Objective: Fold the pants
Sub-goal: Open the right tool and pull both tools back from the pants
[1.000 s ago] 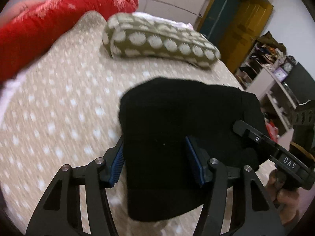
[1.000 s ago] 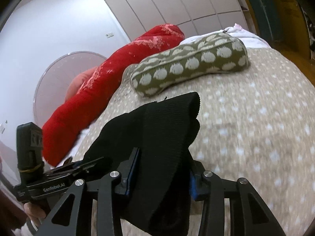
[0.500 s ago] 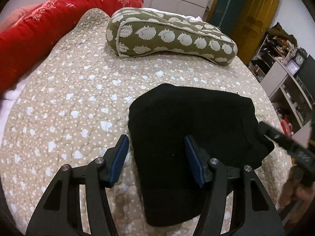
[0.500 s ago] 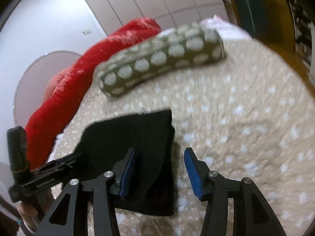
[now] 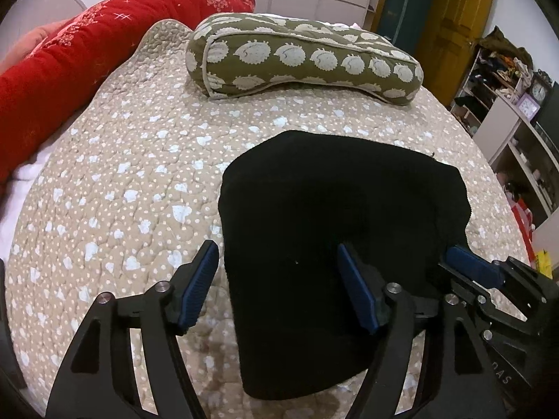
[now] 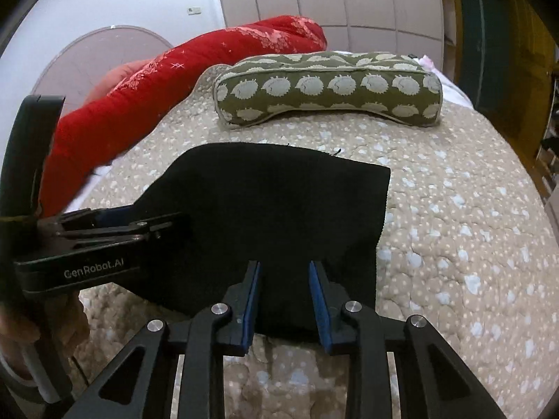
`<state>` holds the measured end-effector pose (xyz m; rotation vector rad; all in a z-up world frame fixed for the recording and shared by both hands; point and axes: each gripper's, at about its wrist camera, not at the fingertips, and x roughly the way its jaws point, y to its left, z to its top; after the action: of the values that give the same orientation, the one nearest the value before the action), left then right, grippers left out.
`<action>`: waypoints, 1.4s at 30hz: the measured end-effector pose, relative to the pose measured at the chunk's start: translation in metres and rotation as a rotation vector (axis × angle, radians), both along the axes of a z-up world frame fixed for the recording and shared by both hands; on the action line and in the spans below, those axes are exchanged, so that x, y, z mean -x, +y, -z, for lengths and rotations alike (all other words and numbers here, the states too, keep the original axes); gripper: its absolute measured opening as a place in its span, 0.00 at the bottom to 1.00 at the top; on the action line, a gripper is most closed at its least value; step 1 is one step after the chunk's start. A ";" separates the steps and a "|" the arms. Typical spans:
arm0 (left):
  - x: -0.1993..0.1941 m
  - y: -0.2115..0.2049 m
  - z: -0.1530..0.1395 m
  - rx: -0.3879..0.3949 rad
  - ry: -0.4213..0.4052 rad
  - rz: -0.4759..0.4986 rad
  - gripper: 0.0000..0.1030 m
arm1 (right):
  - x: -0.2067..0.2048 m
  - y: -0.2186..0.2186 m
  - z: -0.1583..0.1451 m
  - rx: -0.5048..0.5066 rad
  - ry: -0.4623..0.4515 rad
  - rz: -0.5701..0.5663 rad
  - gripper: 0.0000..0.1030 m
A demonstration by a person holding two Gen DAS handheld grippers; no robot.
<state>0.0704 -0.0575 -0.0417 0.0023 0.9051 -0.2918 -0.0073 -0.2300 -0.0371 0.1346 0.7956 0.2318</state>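
Note:
The black pants [image 5: 332, 237] lie folded into a compact rectangle on the beige quilted bed [image 5: 122, 174]; they also show in the right wrist view [image 6: 272, 209]. My left gripper [image 5: 279, 289] is open and empty, its fingers straddling the pants' near left edge. My right gripper [image 6: 284, 296] is open, narrower, and empty, hovering over the pants' near edge. It also shows at the right in the left wrist view [image 5: 475, 272], and the left gripper shows at the left in the right wrist view [image 6: 104, 223].
An olive pillow with pale hedgehog print [image 5: 304, 59] lies across the far side of the bed. A red blanket roll [image 5: 87, 56] runs along the left. Shelves with clutter [image 5: 506, 97] stand off the bed's right side.
The right gripper let go of the hanging pants flap, which now lies flat on the fold. Both grippers have drawn back to the near edge; the right one's gap has narrowed.

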 end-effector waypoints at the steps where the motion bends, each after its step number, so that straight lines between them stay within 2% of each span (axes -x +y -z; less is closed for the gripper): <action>1: 0.001 0.000 0.000 -0.001 -0.005 -0.005 0.69 | -0.002 -0.001 0.000 -0.010 0.003 0.004 0.27; 4: 0.005 -0.001 -0.002 -0.016 -0.020 -0.018 0.69 | -0.006 -0.007 -0.007 -0.058 0.012 0.013 0.26; 7: 0.010 -0.002 -0.004 -0.037 -0.034 -0.023 0.69 | 0.000 -0.011 -0.020 -0.092 -0.024 0.035 0.26; 10: 0.015 -0.002 -0.007 -0.047 -0.037 -0.032 0.69 | -0.005 -0.009 -0.027 -0.052 -0.036 0.055 0.26; 14: 0.022 -0.001 -0.009 -0.058 -0.038 -0.040 0.69 | -0.012 -0.007 -0.018 -0.007 0.006 0.083 0.26; 18: 0.030 0.002 -0.012 -0.078 -0.058 -0.057 0.69 | -0.004 -0.010 -0.016 -0.041 -0.001 0.091 0.26; 26: 0.042 0.008 -0.015 -0.088 -0.073 -0.081 0.69 | 0.007 -0.007 -0.006 -0.026 0.004 0.097 0.31; 29: 0.045 0.009 -0.015 -0.084 -0.071 -0.085 0.69 | 0.007 -0.001 -0.003 0.014 -0.005 0.094 0.33; 34: 0.051 0.010 -0.018 -0.088 -0.077 -0.086 0.69 | 0.010 0.001 -0.012 0.029 -0.002 0.100 0.34; 42: 0.065 0.008 -0.028 -0.101 -0.105 -0.081 0.69 | 0.027 0.003 -0.033 0.032 -0.047 0.101 0.37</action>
<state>0.0053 -0.0495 -0.0137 0.0733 0.8127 -0.1692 -0.0347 -0.2272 -0.0044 0.1385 0.7435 0.1259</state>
